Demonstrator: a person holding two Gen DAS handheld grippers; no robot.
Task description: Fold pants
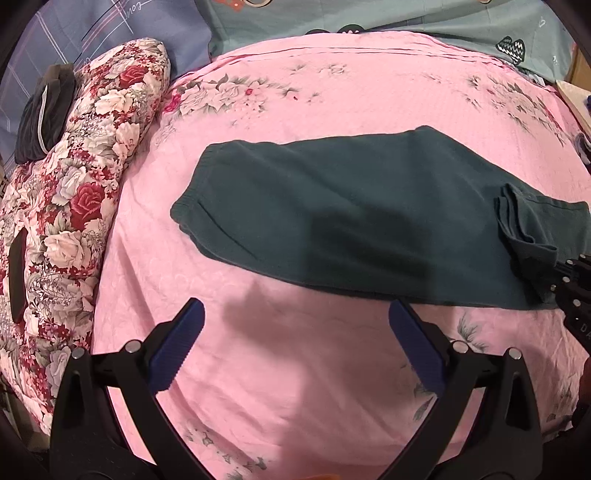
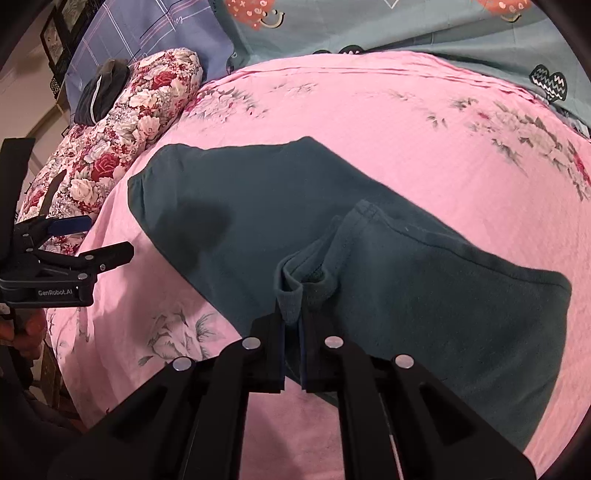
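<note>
Dark green pants (image 1: 332, 206) lie flat across the pink floral bedsheet (image 1: 295, 92), waistband toward the left. Their leg end (image 1: 524, 221) is doubled back over the right part of the garment. In the right wrist view my right gripper (image 2: 293, 314) is shut on a bunched fold of that leg hem (image 2: 291, 295), just above the pants (image 2: 240, 206). It also shows at the right edge of the left wrist view as the right gripper (image 1: 569, 273). My left gripper (image 1: 295, 308) stands wide open over bare sheet, just in front of the pants' near edge, with nothing between its blue pads (image 1: 177, 350).
A rolled red-and-white floral quilt (image 1: 92, 166) runs along the left side of the bed, with a dark garment (image 1: 44, 110) and a flat black object (image 1: 16, 280) on it. Blue and grey-green bedding (image 1: 369, 18) lies at the back. A hand (image 2: 29, 328) holds the left gripper (image 2: 110, 236).
</note>
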